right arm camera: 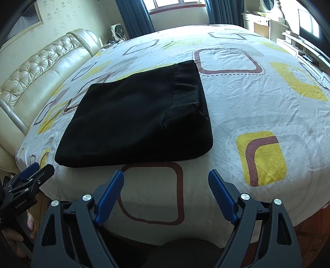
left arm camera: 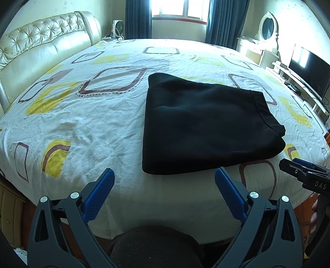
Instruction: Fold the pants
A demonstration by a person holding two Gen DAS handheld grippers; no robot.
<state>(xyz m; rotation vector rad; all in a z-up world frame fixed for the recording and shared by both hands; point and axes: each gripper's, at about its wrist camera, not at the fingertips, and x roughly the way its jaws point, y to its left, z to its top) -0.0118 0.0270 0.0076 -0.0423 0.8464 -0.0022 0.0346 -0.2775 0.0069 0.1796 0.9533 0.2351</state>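
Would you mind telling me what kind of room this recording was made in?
Most likely a home bedroom: a large bed with a tufted cream headboard, a dressing table with an oval mirror, and curtained windows.

2 wrist views, bed's [left arm camera: 82, 127] near edge, angled down, sharing pants [left arm camera: 202, 123]
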